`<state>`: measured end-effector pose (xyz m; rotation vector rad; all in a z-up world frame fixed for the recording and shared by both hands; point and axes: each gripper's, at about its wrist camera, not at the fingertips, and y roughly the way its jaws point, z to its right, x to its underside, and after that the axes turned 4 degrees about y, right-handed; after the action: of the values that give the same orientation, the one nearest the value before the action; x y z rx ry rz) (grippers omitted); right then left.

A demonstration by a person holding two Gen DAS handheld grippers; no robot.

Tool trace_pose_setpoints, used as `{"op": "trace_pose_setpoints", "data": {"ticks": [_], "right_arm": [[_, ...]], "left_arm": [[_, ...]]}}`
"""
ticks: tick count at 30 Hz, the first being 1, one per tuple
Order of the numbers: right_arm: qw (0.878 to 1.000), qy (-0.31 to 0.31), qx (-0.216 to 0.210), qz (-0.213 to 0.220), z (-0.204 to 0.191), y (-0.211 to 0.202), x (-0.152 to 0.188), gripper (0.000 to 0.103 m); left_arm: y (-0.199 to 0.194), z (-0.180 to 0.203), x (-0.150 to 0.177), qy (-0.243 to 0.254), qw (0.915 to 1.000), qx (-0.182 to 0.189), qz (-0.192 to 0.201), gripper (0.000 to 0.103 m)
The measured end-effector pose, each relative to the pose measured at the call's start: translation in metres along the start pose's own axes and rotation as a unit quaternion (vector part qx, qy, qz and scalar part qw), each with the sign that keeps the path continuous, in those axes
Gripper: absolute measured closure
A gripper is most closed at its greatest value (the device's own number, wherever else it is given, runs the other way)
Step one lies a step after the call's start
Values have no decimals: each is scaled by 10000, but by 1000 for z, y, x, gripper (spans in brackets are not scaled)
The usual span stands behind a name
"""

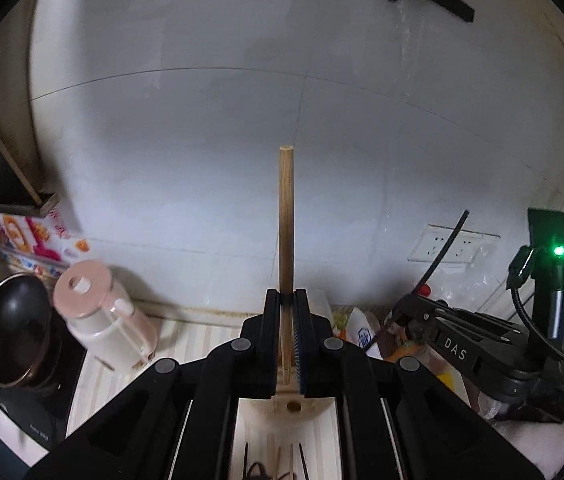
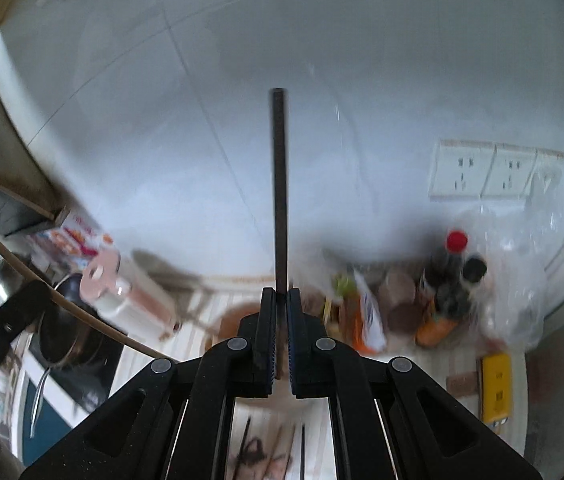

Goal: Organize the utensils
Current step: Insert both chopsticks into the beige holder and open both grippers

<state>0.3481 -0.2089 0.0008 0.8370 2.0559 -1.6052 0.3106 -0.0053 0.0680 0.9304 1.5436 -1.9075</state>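
- Wood, pale and round in section: a wooden chopstick stands upright in the left gripper, jaws pinching its lower shaft, flat-cut end pointing up against the wall.
- Dark, slim, square-ended — a black chopstick held upright the same way, right gripper jaws pressed onto it.
- Below the left gripper: a cream round holder with a small hole in its top.
- More chopsticks lie loose on the striped countertop, dark and pale mixed; blurred.
- Wall of large glossy white tiles; white double sockets.
- Left side: dark pan, pink-lidded jug.
- Right side: red-capped bottle, crinkled clear bag, yellow box.
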Motion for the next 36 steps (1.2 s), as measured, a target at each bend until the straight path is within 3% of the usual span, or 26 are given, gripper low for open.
{"op": "trace_pose_setpoints", "data": {"ticks": [6, 14, 21, 24, 25, 27, 28, 29, 31, 32, 33, 35, 36], "right_arm": [[9999, -32, 144, 88, -9, 32, -20, 98], [9992, 80, 227, -305, -1, 81, -17, 98], [9974, 23, 202, -698, 3, 105, -11, 98], [9950, -30, 109, -989, 4, 115, -7, 96], [9945, -23, 96, -1041, 3, 115, -7, 92], [9946, 59, 67, -1031, 8, 111, -6, 61], [9949, 125, 47, -997, 11, 107, -6, 54], [9953, 162, 54, -956, 13, 103, -6, 50], [9965, 236, 135, -791, 19, 89, -5, 50], [9969, 248, 173, -728, 20, 83, -5, 50], [9973, 257, 210, -650, 22, 74, -3, 48], [9977, 290, 347, -511, 27, 59, 0, 42], [9978, 314, 396, -428, 30, 51, 4, 38]], "left_arm": [[57, -4, -11, 2, 9993, -54, -361, 99], [122, -21, 5, -100, 9943, -95, -1057, 99], [143, -27, 17, -182, 9886, 8, -1494, 99], [142, -30, 19, -444, 9842, 120, -1712, 96], [138, -30, 19, -502, 9823, 153, -1799, 95], [124, -26, 16, -514, 9838, 147, -1710, 94], [118, -24, 15, -460, 9856, 77, -1627, 93], [110, -23, 14, -374, 9872, -19, -1549, 86], [96, -22, 12, -294, 9897, -161, -1392, 64], [88, -23, 12, -261, 9908, -237, -1305, 43], [82, -25, 12, -260, 9917, -299, -1224, 29], [68, -30, 13, -251, 9932, -464, -1040, 20], [63, -32, 15, -244, 9934, -546, -983, 10]]}}
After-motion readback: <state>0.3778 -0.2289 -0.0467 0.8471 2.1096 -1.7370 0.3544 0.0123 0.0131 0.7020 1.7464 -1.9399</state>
